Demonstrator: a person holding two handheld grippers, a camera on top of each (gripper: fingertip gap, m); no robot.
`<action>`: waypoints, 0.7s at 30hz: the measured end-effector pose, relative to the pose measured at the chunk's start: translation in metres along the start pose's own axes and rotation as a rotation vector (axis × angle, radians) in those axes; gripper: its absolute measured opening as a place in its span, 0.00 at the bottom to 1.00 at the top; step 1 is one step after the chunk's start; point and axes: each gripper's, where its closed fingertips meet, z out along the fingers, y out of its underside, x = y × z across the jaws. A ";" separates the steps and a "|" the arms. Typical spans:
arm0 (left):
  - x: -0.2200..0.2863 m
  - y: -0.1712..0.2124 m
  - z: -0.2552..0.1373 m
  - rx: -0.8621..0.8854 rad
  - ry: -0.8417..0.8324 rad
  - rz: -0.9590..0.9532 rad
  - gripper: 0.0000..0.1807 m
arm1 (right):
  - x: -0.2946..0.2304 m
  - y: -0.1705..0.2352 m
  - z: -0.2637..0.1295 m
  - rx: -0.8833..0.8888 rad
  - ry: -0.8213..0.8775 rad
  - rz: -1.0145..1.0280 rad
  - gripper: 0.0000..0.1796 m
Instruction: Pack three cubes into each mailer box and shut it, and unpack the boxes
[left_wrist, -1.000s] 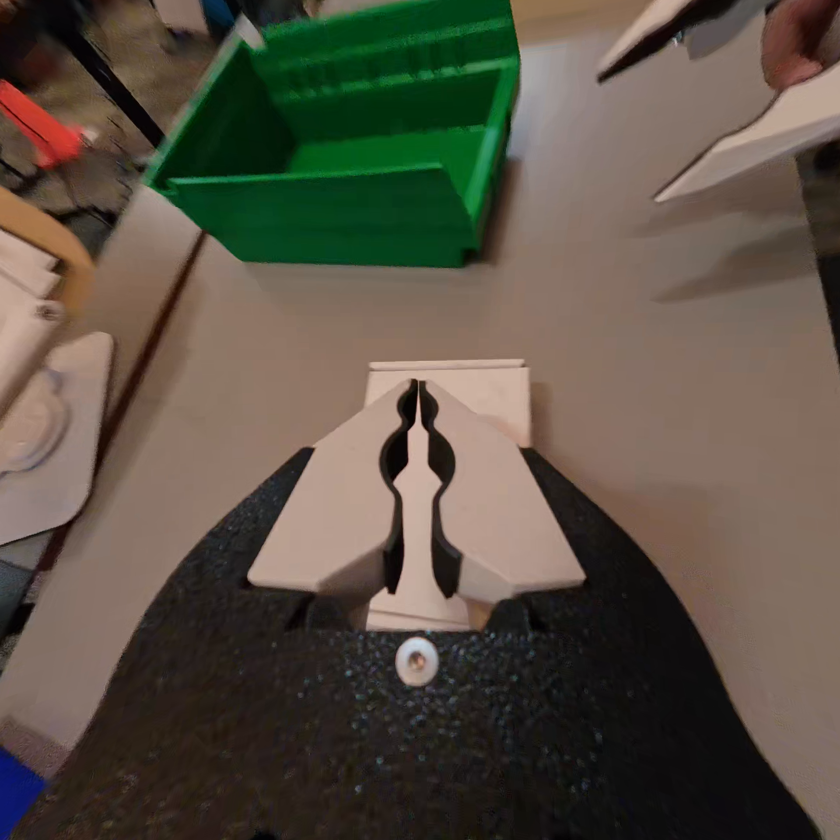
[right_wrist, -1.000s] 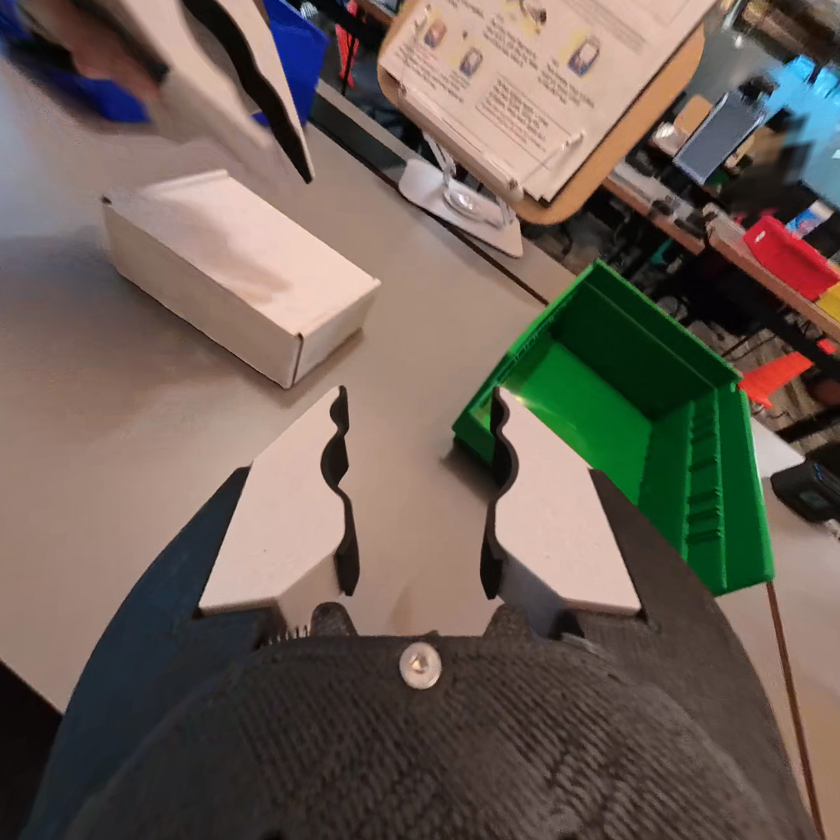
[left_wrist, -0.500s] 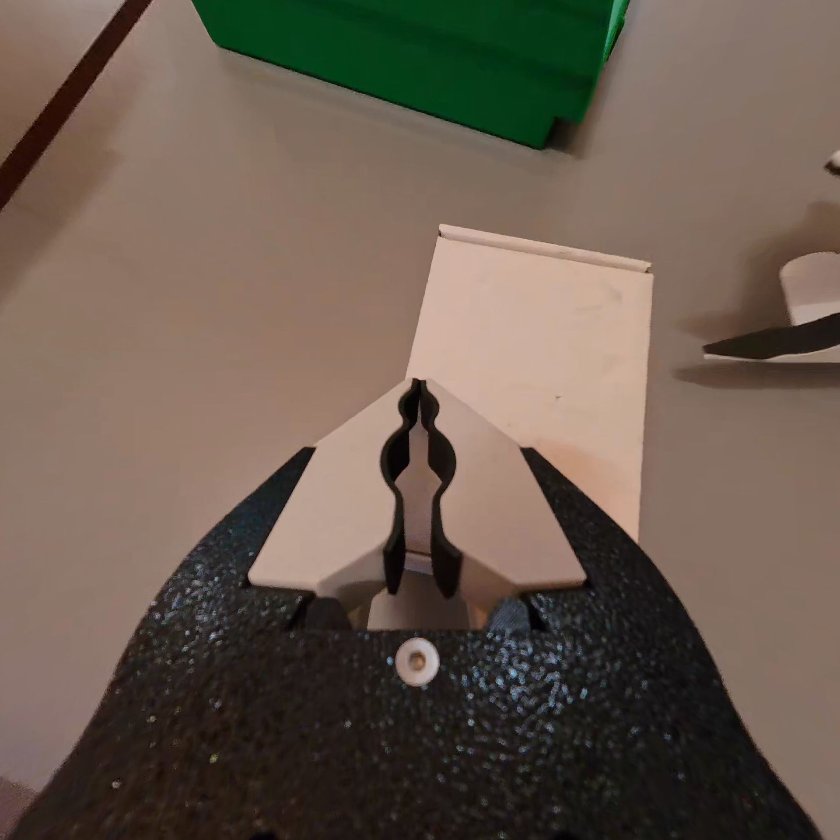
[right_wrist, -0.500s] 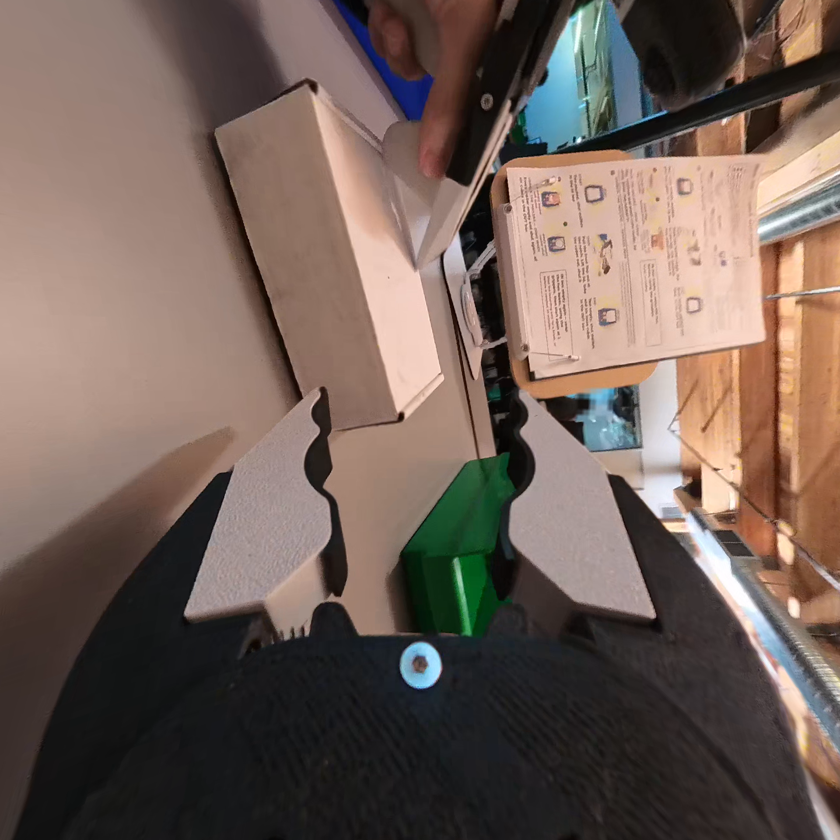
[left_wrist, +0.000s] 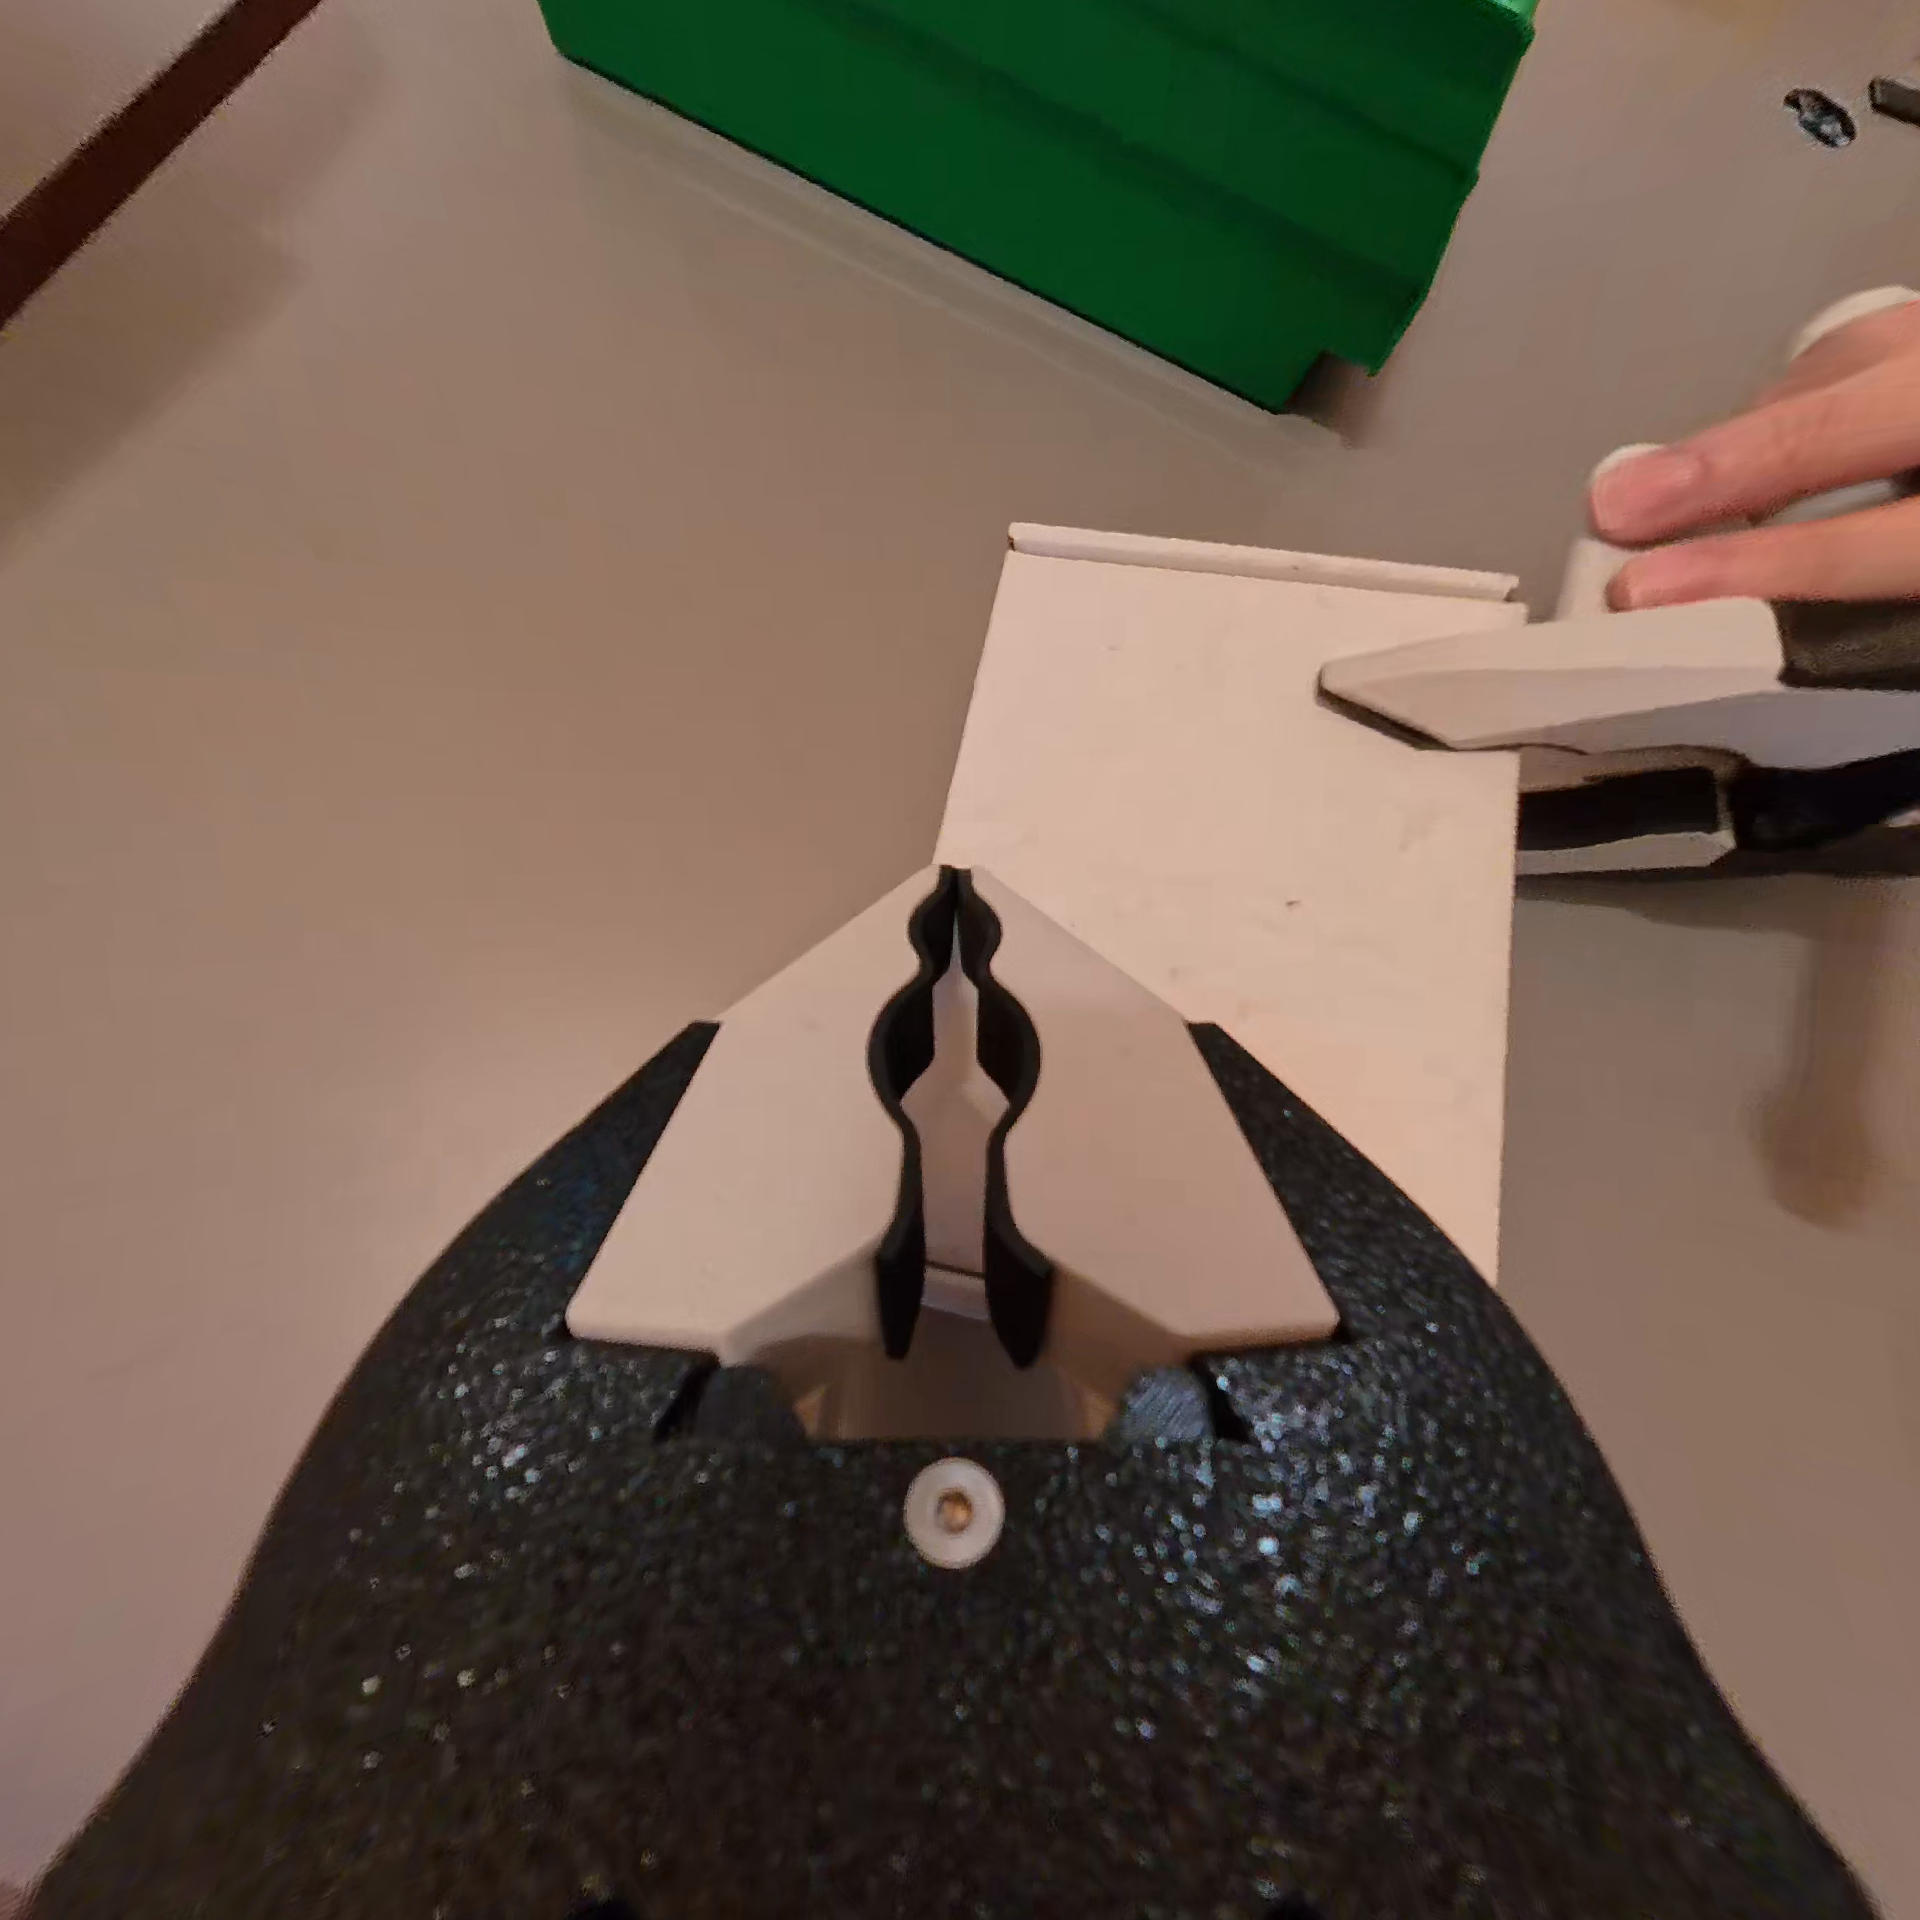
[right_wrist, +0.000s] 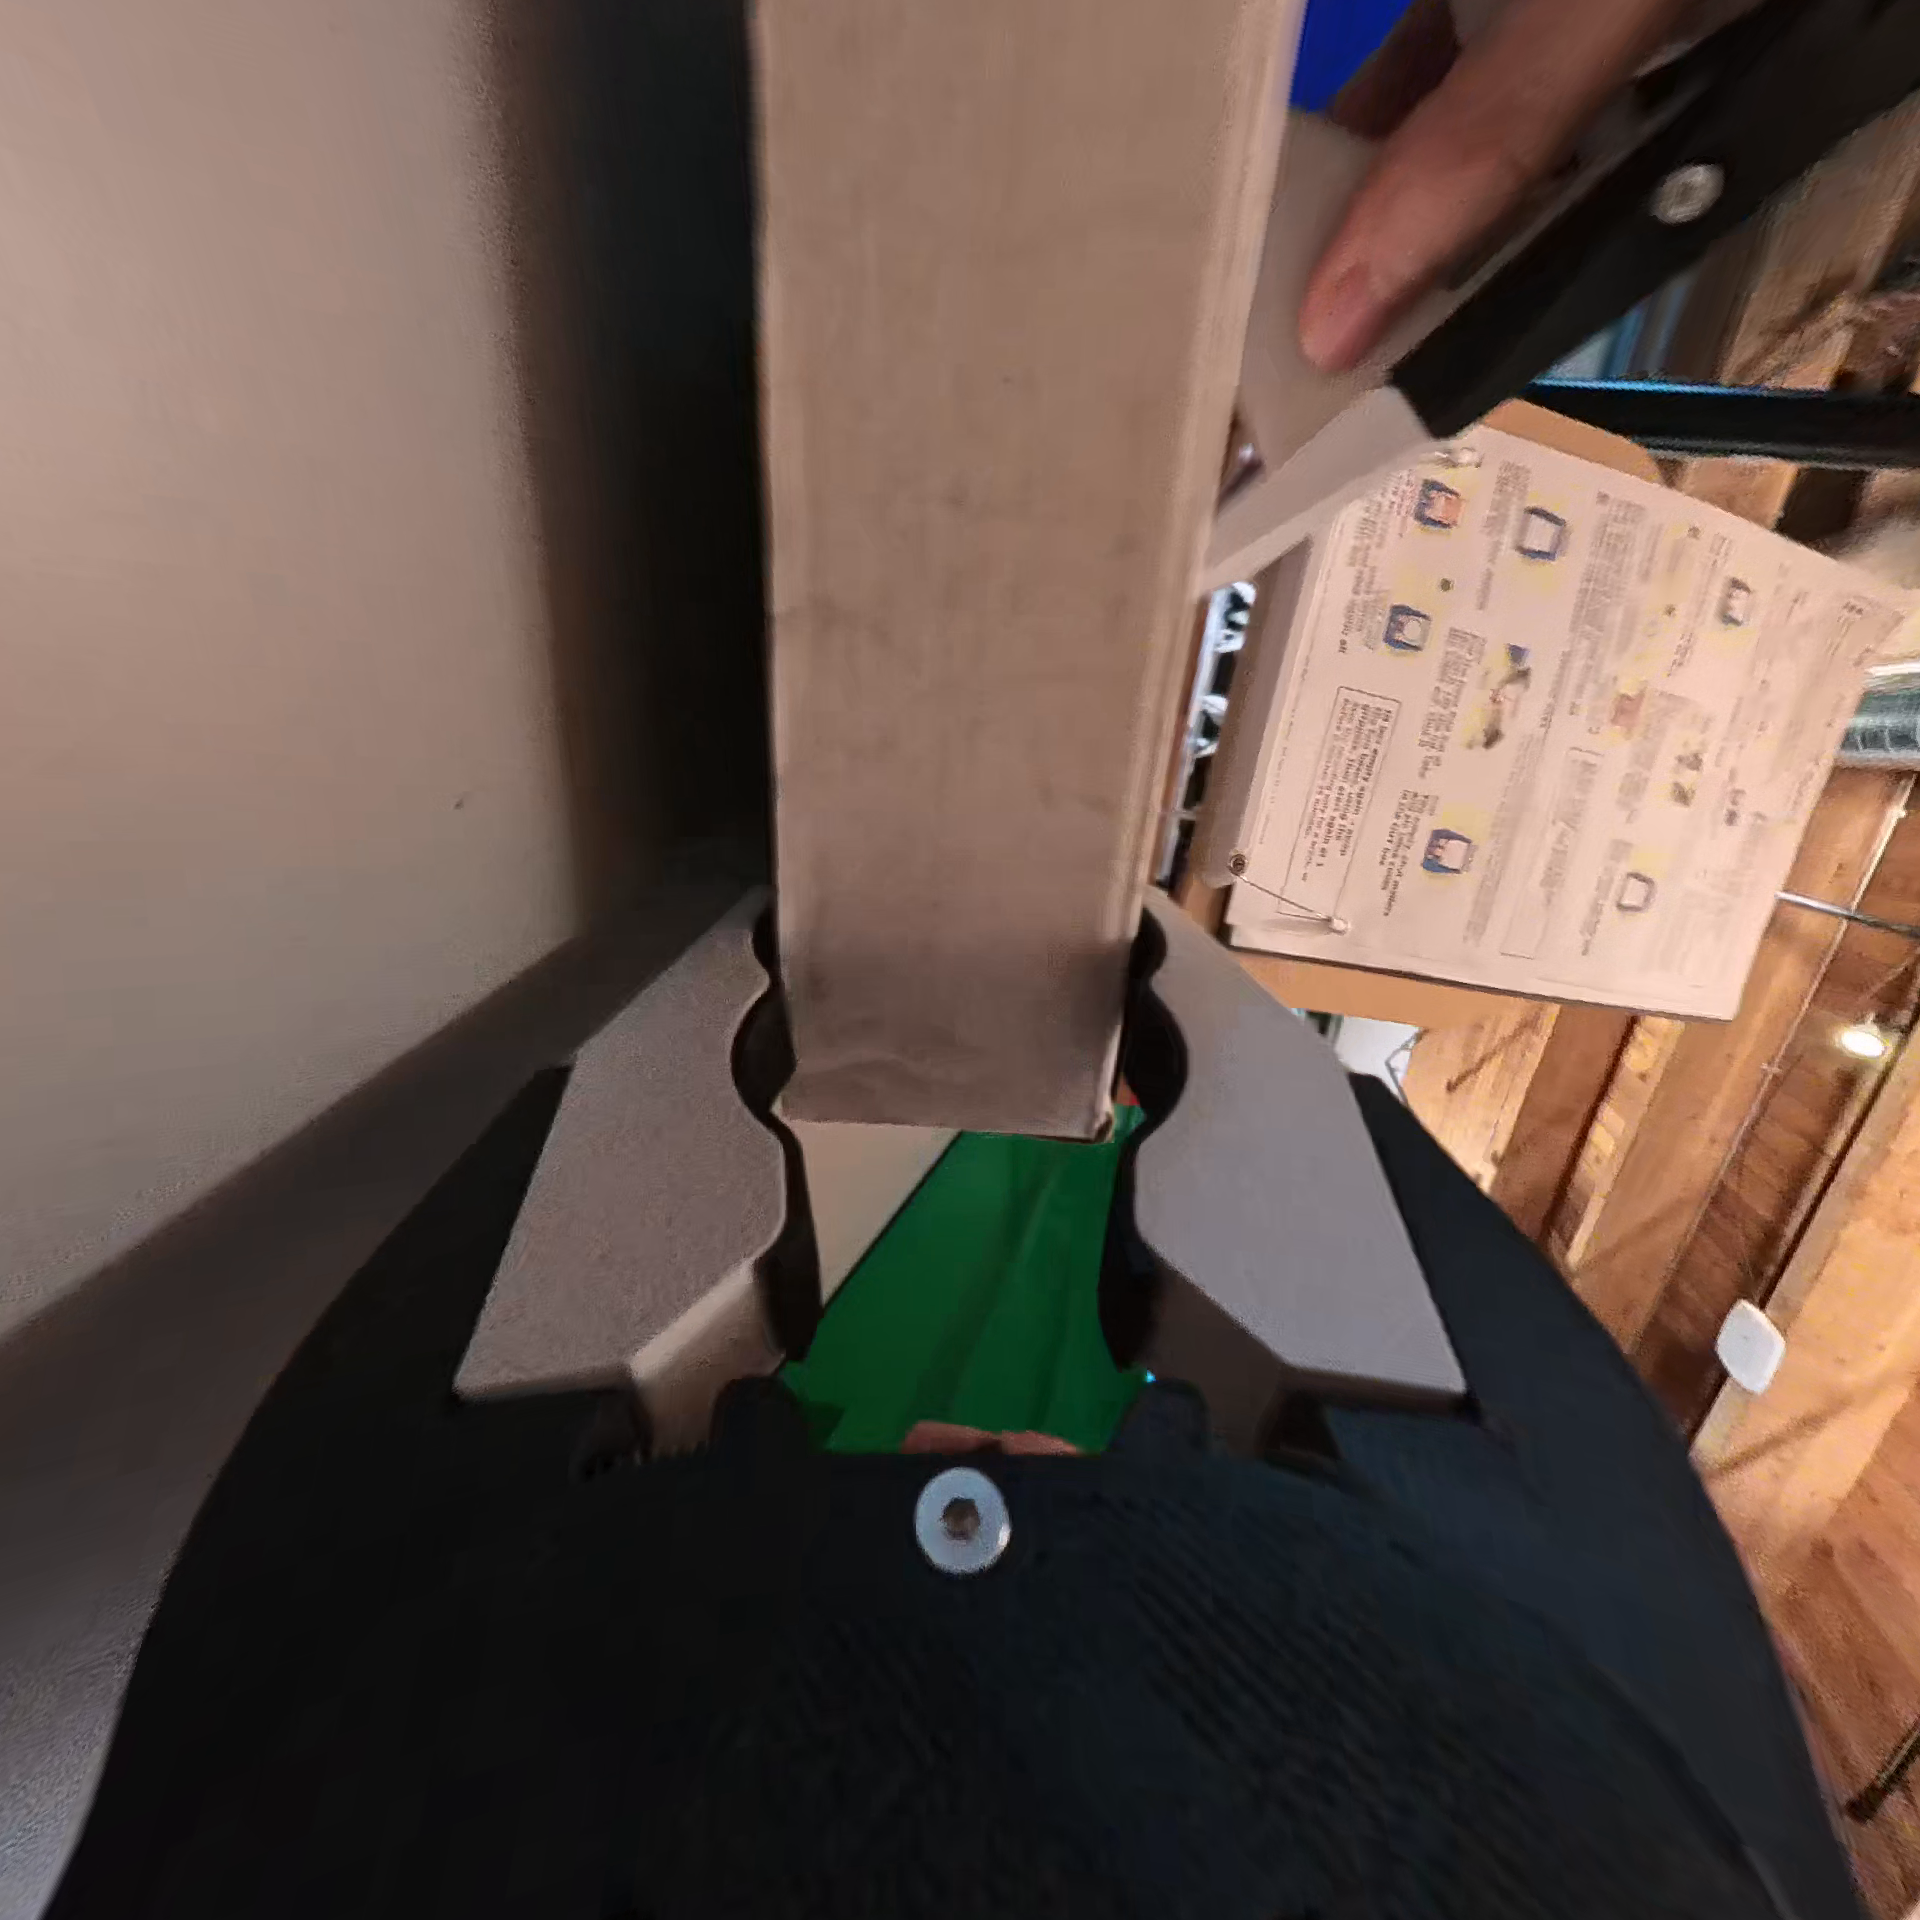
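On the left, the left gripper (left_wrist: 954, 878) is clenched, its tips meeting with nothing between them, poised low over the near part of the lid of the white box (left_wrist: 1226, 831), which lies shut on the grey table (left_wrist: 416, 675); whether the tips touch the lid cannot be told. To the right, the right gripper (right_wrist: 951, 1023) comes in sideways with its jaws either side of the box's right long edge, one finger over the lid and one low by the side wall; it looks close to a grasp, but whether the pads actually press the cardboard cannot be told. The step in hand looks like opening the box. To do it well, I would keep the left tips pressing down so the box cannot slide or tip, and let the right gripper catch only the lid's edge, then lift in an arc about the hinge, not straight up. No cubes show. Around it: a green bin (left_wrist: 1091, 177) stands beyond the box, apart from it, and a printed sheet (right_wrist: 1538, 748) on a stand lies off the table's edge. The person's hand (left_wrist: 1766, 499) holds the right gripper. Nothing blocks the lid, though the left gripper sits in its likely swing path.
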 end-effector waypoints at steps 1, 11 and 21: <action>0.002 0.000 -0.002 0.014 -0.001 0.037 0.00 | 0.001 -0.001 0.000 0.007 0.002 0.007 0.35; 0.051 -0.021 -0.099 0.628 -0.143 0.358 0.48 | 0.006 0.006 -0.038 0.183 -0.244 0.322 0.35; 0.079 0.043 -0.064 0.468 -0.396 0.774 0.66 | 0.006 0.001 -0.056 0.241 -0.469 0.257 0.35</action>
